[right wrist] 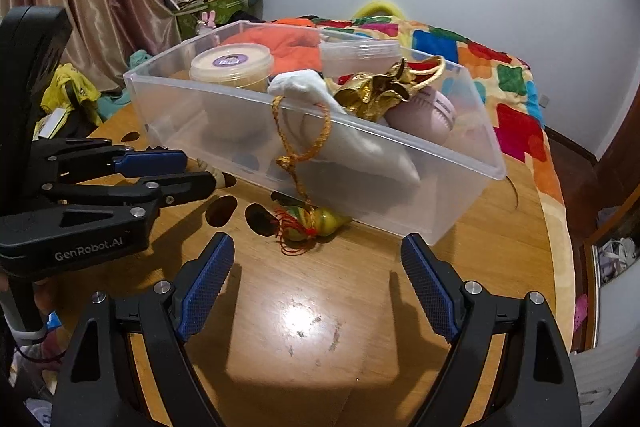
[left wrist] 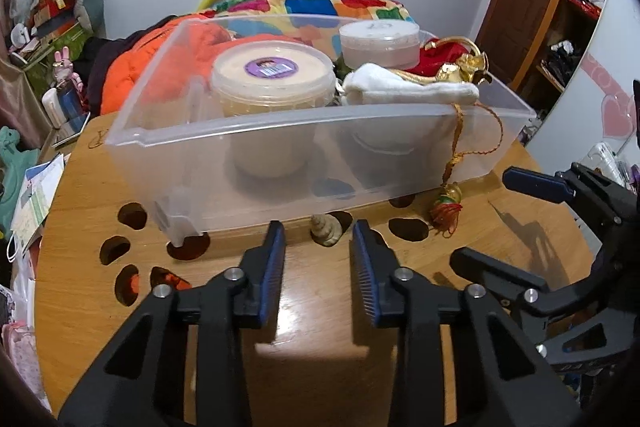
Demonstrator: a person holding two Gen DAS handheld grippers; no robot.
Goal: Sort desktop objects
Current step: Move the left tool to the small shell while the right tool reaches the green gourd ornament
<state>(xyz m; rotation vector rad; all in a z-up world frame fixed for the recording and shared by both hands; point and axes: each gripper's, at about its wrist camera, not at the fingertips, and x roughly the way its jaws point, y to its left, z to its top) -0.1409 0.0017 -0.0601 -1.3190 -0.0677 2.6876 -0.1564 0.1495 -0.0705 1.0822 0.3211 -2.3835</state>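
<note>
A clear plastic bin (left wrist: 280, 163) stands on the round wooden worktop (left wrist: 320, 307), toward its far edge. Inside it are a lidded tub with a purple label (left wrist: 272, 75), a second lidded tub (left wrist: 378, 41), a white cloth item (left wrist: 404, 89) and a gold ornament (right wrist: 372, 95) (a braided gold cord (right wrist: 316, 139) spills over the bin's near wall). At the cord's end, a green-and-yellow gourd charm (right wrist: 316, 223) with red tassel threads lies on the worktop just before the bin.

A small spiral shell (left wrist: 326, 231) rests against the bin's near wall. The left gripper (left wrist: 318, 239) hovers just short of it, fingers narrowed, nothing pressed between the pads. The right gripper (right wrist: 318, 255) has its fingers wide and empty, the gourd charm just ahead of them.
</note>
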